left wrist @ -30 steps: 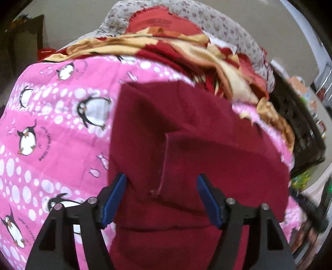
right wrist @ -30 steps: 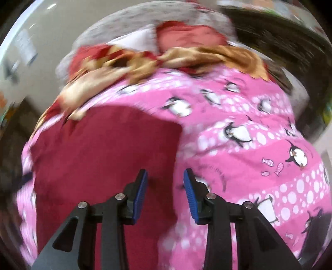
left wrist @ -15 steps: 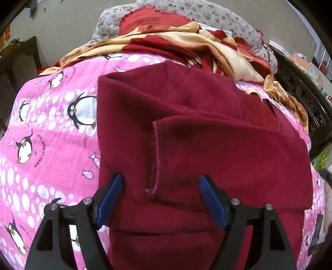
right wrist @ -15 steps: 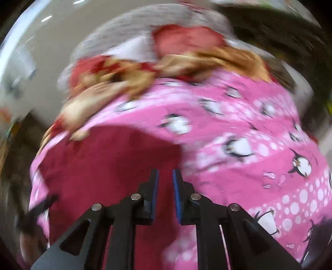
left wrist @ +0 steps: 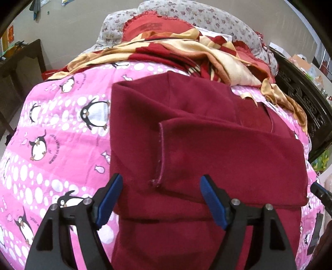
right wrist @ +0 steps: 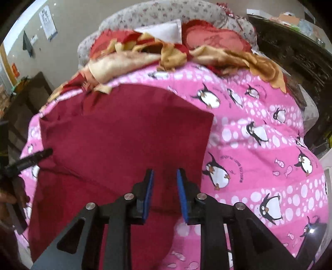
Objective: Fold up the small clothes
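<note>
A dark red garment (left wrist: 197,133) lies flat on the pink penguin blanket (left wrist: 51,128), with one flap folded across from the right so its hemmed edge (left wrist: 160,153) runs down the middle. My left gripper (left wrist: 160,182) is wide open and empty, hovering over the flap's lower corner. In the right wrist view the same garment (right wrist: 116,141) fills the left half. My right gripper (right wrist: 165,178) hangs above its right part, fingers slightly apart, holding nothing.
A crumpled red and beige cloth (left wrist: 207,56) and floral pillows (left wrist: 186,14) lie at the far end of the bed. A dark carved bed frame (left wrist: 300,97) runs along the right. A dark wooden table (left wrist: 18,68) stands to the left. The blanket also shows in the right wrist view (right wrist: 259,145).
My right gripper closed almost fully, then opened a little again, still over the garment's right part. The left gripper stayed wide open and drew back slightly, showing more of the garment.
</note>
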Demonstrator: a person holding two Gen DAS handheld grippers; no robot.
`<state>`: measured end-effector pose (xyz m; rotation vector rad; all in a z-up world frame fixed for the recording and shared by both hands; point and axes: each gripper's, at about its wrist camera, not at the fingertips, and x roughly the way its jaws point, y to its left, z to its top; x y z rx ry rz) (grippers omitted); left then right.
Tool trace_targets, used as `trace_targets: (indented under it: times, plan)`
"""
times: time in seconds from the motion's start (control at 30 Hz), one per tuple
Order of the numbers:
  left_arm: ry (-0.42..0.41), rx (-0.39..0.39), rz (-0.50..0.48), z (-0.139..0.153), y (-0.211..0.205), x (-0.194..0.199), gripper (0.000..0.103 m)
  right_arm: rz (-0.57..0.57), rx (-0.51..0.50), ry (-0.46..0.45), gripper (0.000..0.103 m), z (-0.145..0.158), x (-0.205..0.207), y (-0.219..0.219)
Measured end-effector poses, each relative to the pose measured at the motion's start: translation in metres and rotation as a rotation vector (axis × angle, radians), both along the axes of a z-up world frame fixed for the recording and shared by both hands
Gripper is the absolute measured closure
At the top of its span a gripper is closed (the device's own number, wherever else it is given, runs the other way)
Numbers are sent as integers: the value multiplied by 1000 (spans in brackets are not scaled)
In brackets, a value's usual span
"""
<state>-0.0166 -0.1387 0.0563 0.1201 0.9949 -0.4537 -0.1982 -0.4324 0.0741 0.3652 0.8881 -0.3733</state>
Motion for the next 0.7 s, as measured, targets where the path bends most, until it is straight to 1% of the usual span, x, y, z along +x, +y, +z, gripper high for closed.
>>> trace_targets:
  times: [0.17,0.33,0.47,0.63,0.7]
  plan:
    - [-14,-1,9,5,5,-1,22,-10,-8,7,75,-1,13,5]
    - [-11,5,12,3,4,-1,22,-49,-11,24,75,-11,31,-7]
    - [-5,10,9,-2,0,0,22,-54,-23,51,73,-18,47,-16]
    - [-3,31,8,-9,-6,4,22,-67,-39,83,62,-29,61,-22]
    - [-3,43,6,-13,-9,5,22,-68,-54,87,51,-32,63,-25]
